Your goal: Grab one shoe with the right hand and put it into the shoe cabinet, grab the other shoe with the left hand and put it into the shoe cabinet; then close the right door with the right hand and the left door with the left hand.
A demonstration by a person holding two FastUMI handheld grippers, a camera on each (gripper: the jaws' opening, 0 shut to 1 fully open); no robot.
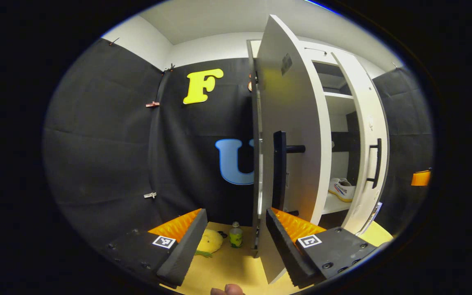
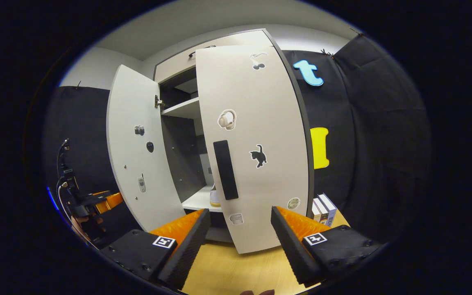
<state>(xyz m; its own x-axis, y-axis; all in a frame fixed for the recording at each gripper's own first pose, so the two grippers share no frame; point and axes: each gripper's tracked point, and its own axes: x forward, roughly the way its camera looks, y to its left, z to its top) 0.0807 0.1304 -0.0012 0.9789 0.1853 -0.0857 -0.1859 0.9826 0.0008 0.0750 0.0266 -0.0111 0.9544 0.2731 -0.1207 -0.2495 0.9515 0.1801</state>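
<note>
White panel doors are hanging ajar; left door [image 1: 289, 135] looking stiff, light, pushable beside its handle [image 1: 279, 172]; both grippers gaping empty.

Smooth matt laminate shoe cabinet doors [image 2: 256, 143], matt black handle [image 2: 225, 169], pale wood-look floor [image 2: 228, 270], canvas-like shoe [image 1: 342, 189].
</note>
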